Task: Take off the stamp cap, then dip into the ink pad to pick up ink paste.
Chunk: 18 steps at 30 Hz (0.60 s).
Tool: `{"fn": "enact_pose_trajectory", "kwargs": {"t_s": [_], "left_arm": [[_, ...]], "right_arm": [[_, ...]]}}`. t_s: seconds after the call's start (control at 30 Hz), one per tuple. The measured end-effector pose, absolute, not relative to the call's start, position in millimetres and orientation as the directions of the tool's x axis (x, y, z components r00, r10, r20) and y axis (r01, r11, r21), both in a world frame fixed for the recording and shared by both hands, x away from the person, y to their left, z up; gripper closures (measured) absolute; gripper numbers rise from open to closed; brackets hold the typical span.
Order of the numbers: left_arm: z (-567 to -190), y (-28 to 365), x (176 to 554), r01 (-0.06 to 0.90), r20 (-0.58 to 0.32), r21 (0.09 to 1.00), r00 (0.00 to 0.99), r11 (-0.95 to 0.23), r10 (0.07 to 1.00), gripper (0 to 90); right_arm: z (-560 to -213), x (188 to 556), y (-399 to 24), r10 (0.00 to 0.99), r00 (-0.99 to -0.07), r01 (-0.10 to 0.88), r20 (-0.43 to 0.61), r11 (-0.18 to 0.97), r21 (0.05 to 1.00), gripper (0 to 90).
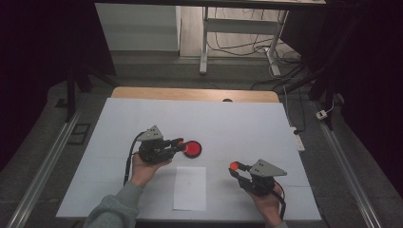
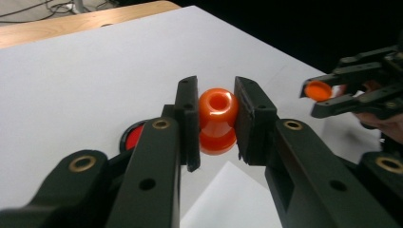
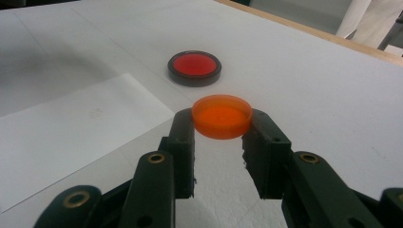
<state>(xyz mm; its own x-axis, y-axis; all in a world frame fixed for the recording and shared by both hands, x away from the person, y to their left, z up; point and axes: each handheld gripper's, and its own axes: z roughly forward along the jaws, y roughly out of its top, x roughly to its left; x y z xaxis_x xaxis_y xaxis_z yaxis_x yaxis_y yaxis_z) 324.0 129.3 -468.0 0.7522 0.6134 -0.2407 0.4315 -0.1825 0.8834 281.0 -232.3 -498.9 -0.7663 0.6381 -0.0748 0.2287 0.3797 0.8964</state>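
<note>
the left gripper [image 2: 217,121] is clamped on a small orange bottle [image 2: 217,121], its two black jaws pressing the bottle's sides so that the open round mouth faces the camera in the left gripper view; from above, this gripper [image 1: 182,144] sits a little left of the middle of the white worktop [image 1: 237,123], its tips at the edge of a black dish with a red centre [image 1: 193,149]. the right gripper [image 3: 222,124] is closed on a flat orange cap [image 3: 222,116], which is pinched by its rim between the jaw tips and held level above the worktop; in the high view that gripper [image 1: 235,167] is toward the near right corner, well apart from the left one. the dish [image 3: 194,68] lies flat on the worktop beyond the cap. a white sheet of paper [image 1: 190,188] lies near the worktop's near edge, between the two hands. a strip of bare wood [image 1: 195,93] shows along the far edge.
</note>
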Motion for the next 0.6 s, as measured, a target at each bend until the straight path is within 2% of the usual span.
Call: {"fn": "enact_pose_trajectory", "kwargs": {"t_s": [0.6], "left_arm": [[-479,115,353,0.45,-0.205,0.864,0.724,-0.225,0.659,72.8]], "right_arm": [[-500,281,-231,0.632,-0.77,0.219,-0.083,0.385,0.897,64.7]]}}
